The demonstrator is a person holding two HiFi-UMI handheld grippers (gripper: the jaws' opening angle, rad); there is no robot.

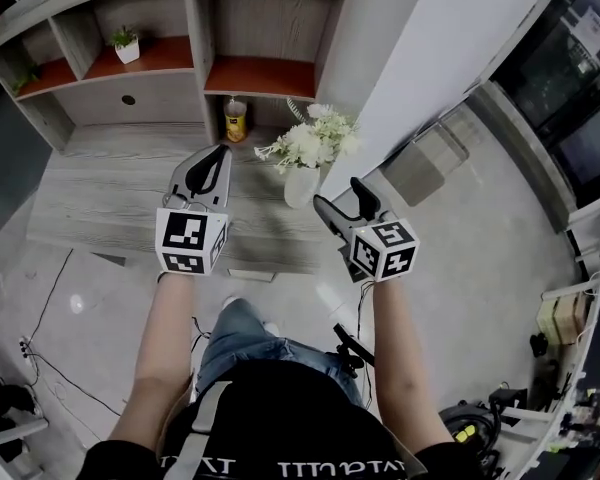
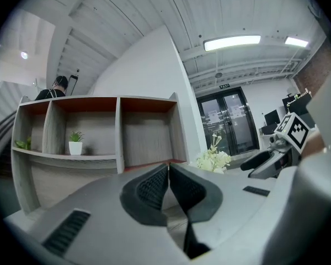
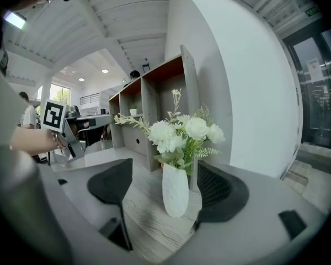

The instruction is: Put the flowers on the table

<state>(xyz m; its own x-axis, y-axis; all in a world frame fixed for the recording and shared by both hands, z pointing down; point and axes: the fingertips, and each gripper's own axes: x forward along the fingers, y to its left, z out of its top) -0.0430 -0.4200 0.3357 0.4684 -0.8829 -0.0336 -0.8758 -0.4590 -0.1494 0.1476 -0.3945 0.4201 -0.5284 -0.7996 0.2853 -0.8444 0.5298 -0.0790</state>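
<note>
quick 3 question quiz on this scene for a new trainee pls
1. True or false: the left gripper has its jaws together, holding nothing.
2. The vase of flowers stands: A) on the table; B) on a chair; C) in a sink.
3. Fill in: the right gripper has its jaws ____, either side of the vase without touching it.

Key: 1 true; 2 A; 3 open.
</note>
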